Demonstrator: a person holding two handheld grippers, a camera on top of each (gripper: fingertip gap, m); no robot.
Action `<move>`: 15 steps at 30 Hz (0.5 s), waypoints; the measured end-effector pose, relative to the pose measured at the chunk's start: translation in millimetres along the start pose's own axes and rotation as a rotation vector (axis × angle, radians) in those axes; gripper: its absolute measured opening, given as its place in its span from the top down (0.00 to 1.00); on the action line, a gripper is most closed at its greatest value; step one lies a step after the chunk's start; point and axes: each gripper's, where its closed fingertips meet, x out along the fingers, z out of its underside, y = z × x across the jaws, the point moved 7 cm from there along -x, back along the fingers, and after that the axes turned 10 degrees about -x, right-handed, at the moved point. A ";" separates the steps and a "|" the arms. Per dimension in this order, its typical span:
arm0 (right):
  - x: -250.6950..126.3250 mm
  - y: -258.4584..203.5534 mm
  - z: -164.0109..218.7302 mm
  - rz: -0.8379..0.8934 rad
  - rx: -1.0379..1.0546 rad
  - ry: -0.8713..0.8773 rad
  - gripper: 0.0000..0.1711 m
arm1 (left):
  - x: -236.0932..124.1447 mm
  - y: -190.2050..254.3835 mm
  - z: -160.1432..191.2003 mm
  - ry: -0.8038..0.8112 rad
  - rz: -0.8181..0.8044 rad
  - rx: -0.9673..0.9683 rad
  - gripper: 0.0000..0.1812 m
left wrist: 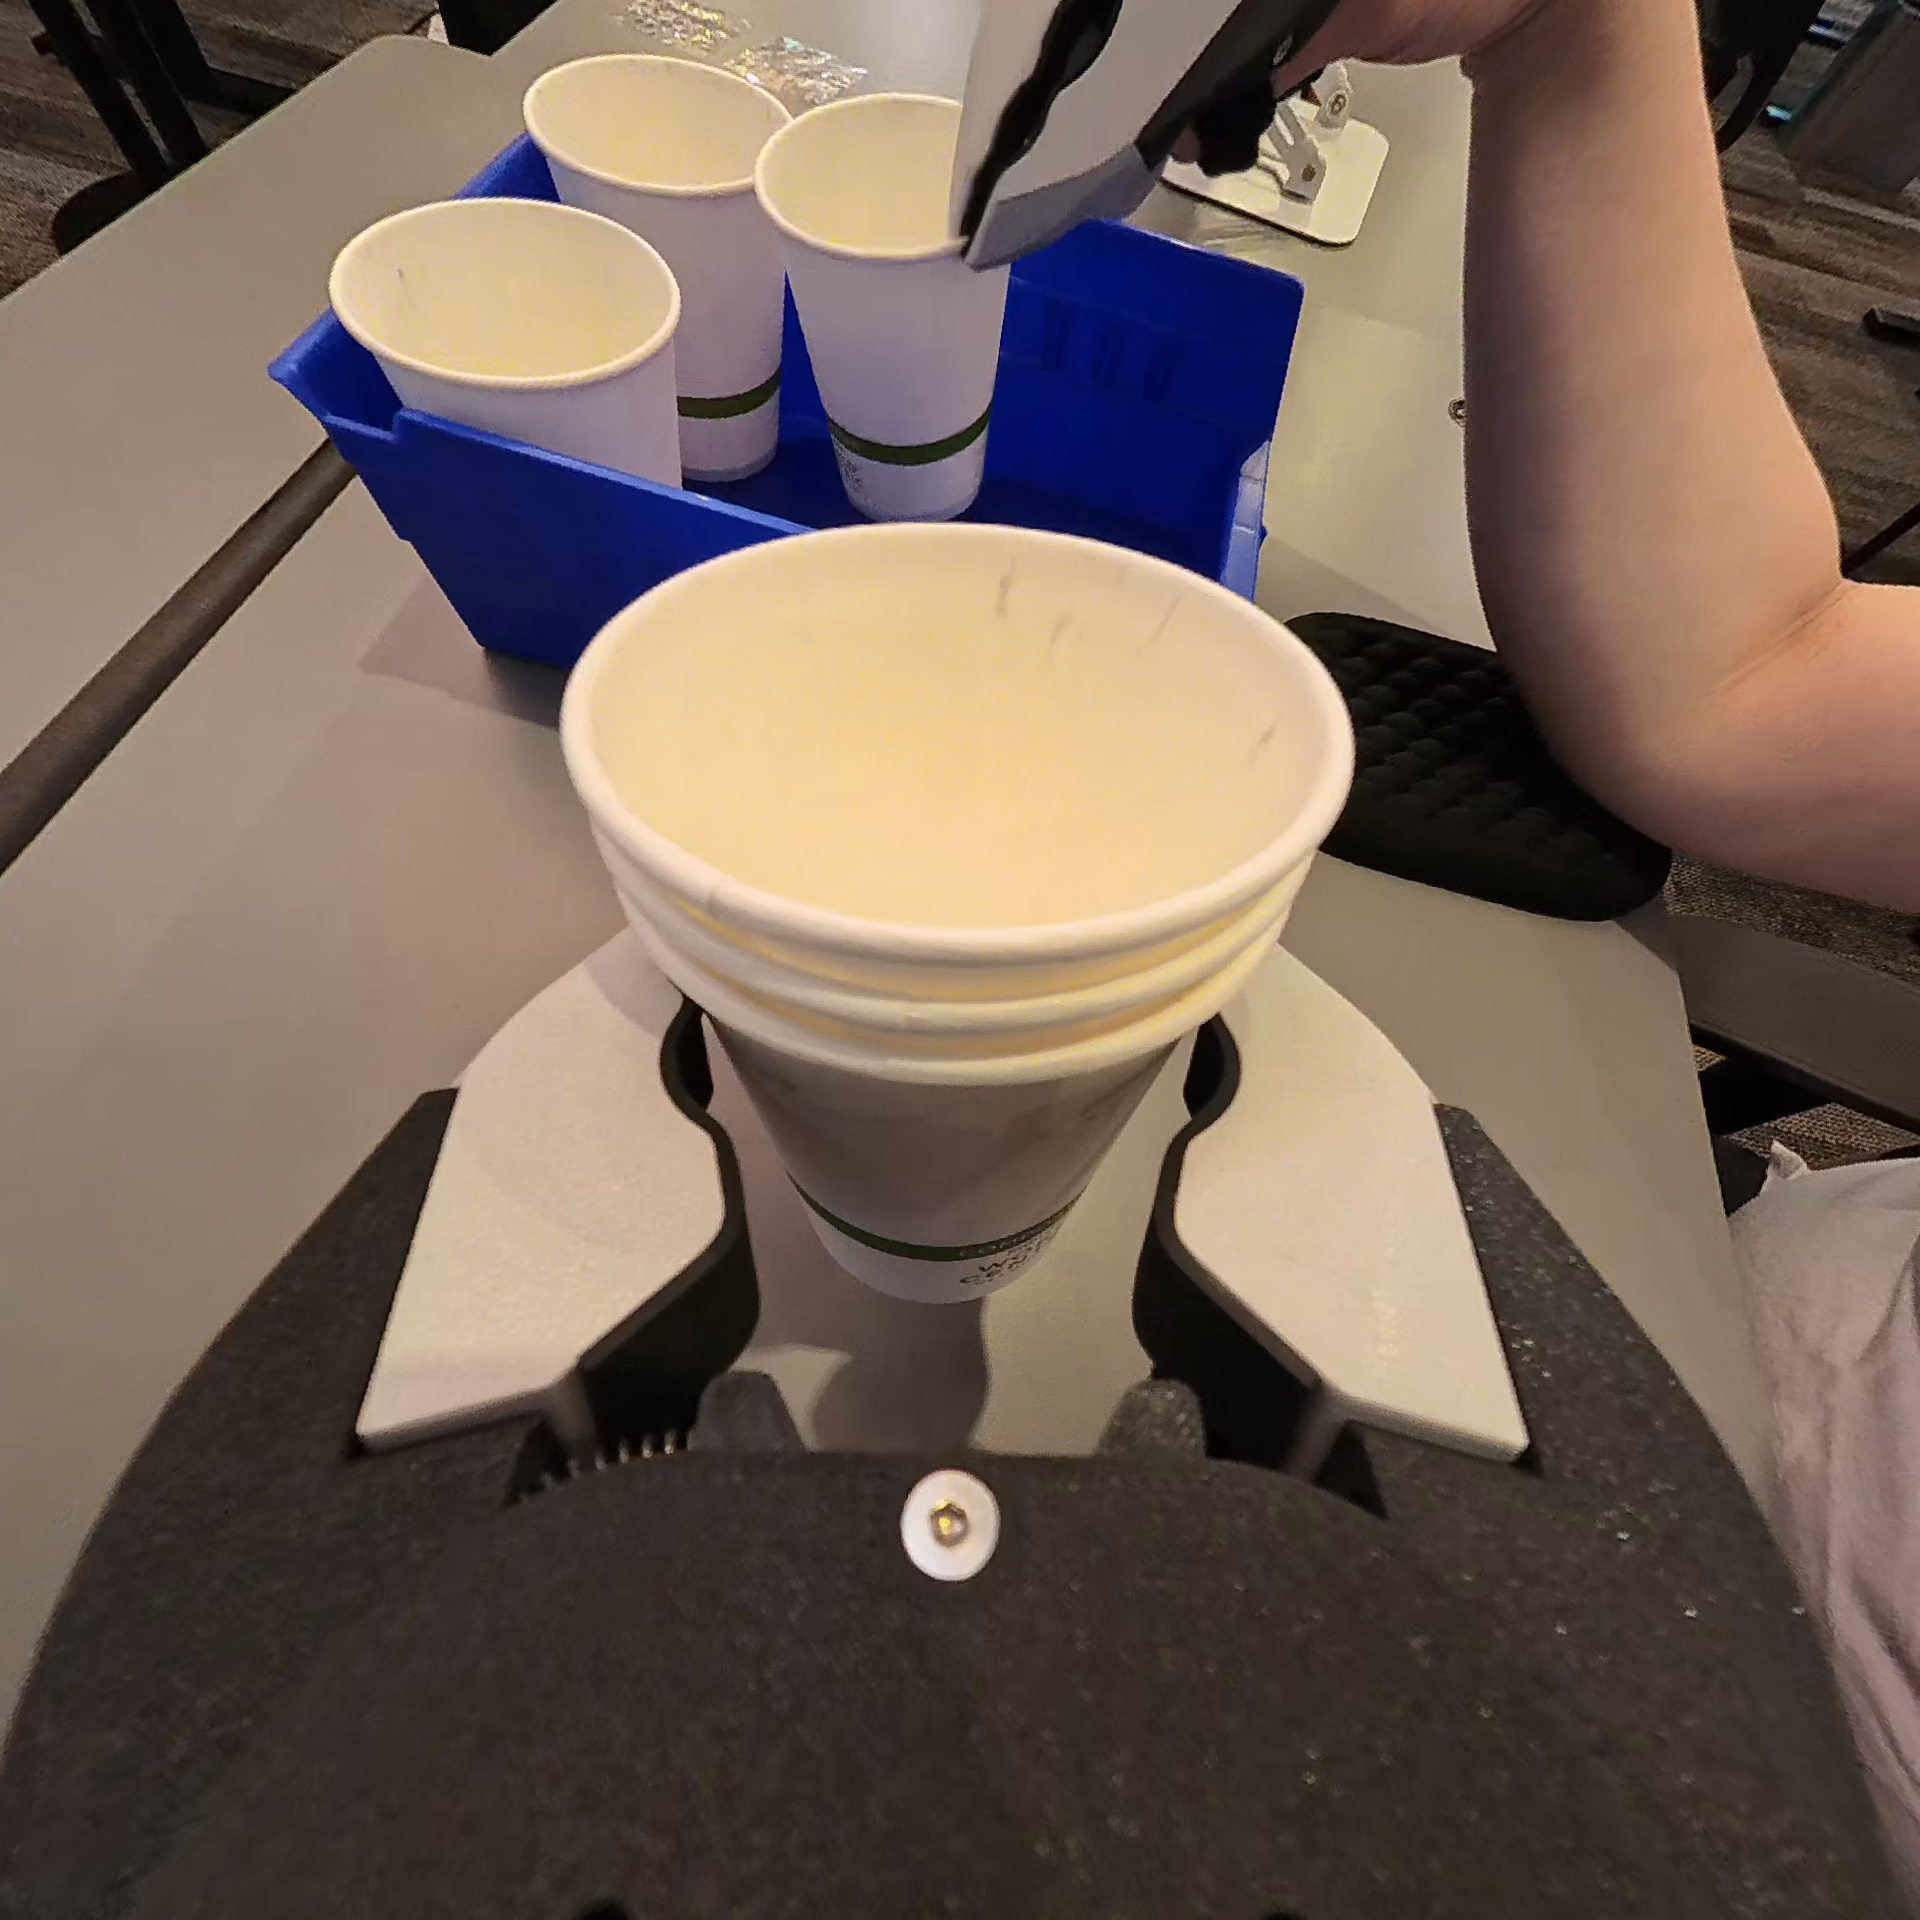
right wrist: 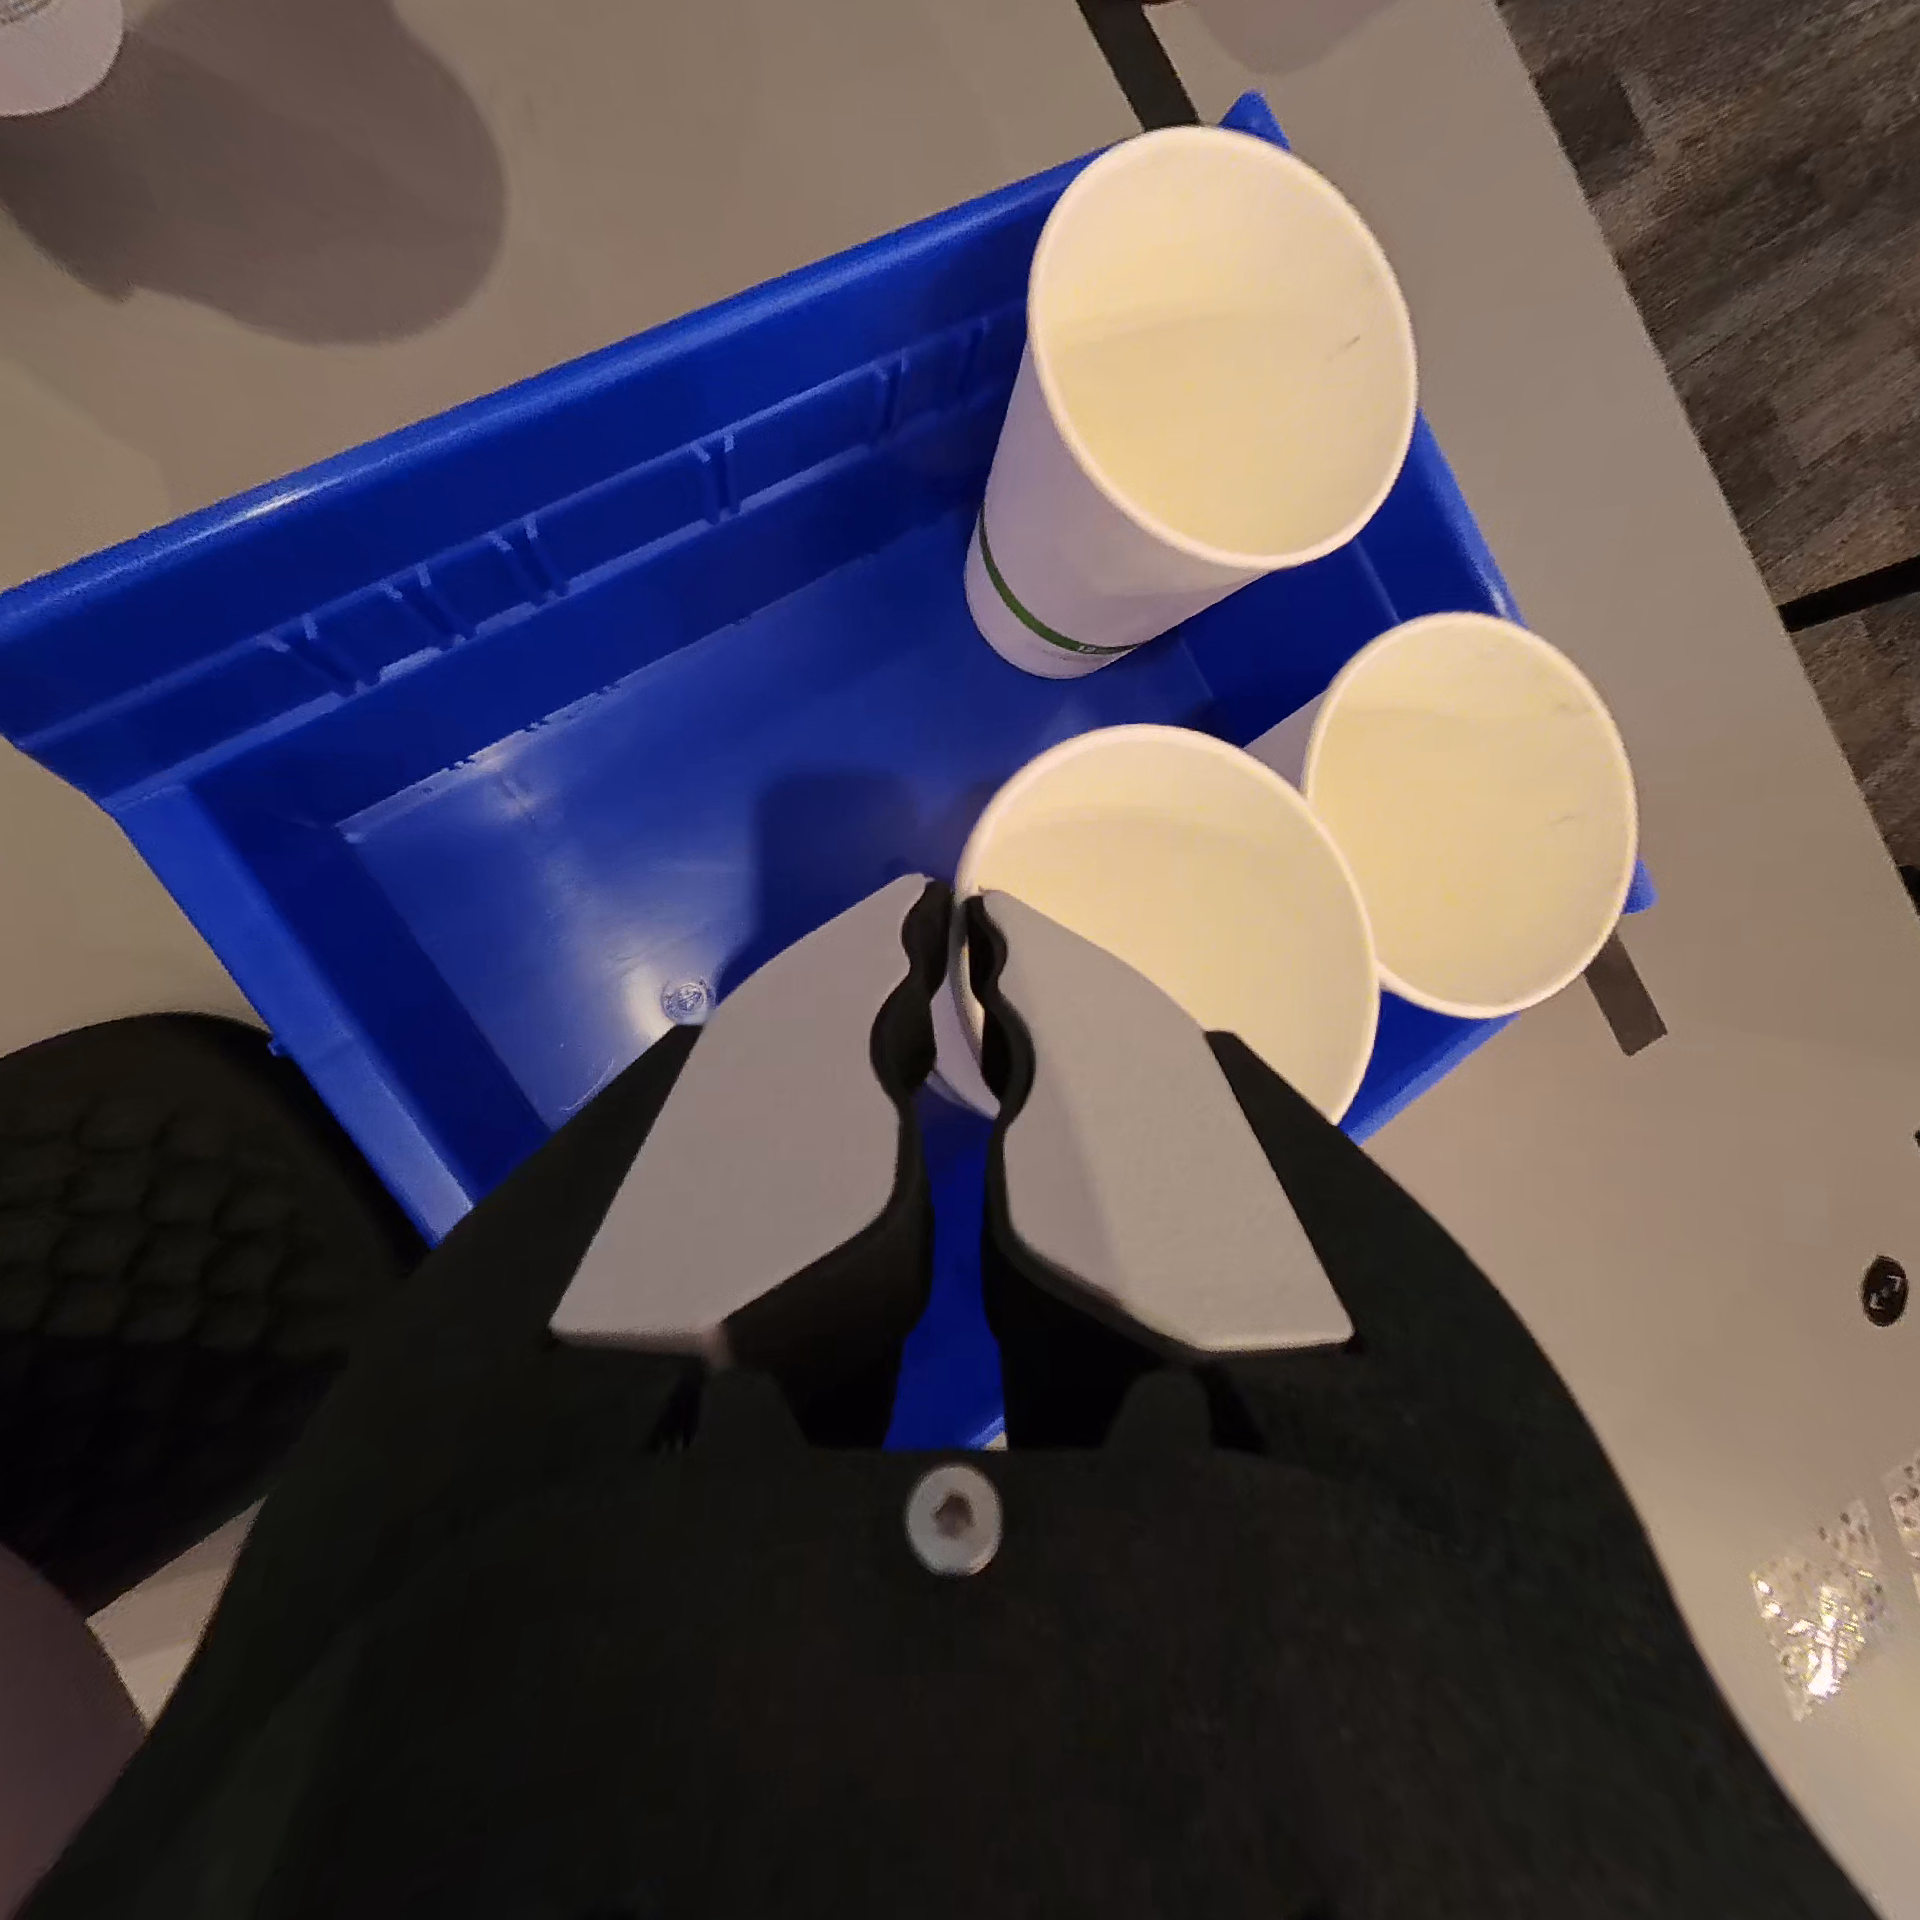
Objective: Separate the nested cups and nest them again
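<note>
My left gripper is shut on a stack of nested white paper cups, gripping its side below the rims and holding it upright above the grey table. Beyond it a blue bin holds three single white cups with green bands. My right gripper is shut on the near rim of one of them, one finger inside and one outside; it also shows in the left wrist view at that cup. The other two cups stand beside it in the bin.
A black mesh pad lies right of the bin and shows in the right wrist view. A person's bare arm reaches over it. A white stand base and shiny packets lie on the far table.
</note>
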 end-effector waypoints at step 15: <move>-4.7 -6.7 6.4 -0.048 -0.005 0.020 0.98 | 3.1 1.2 1.2 -0.013 0.004 0.002 0.50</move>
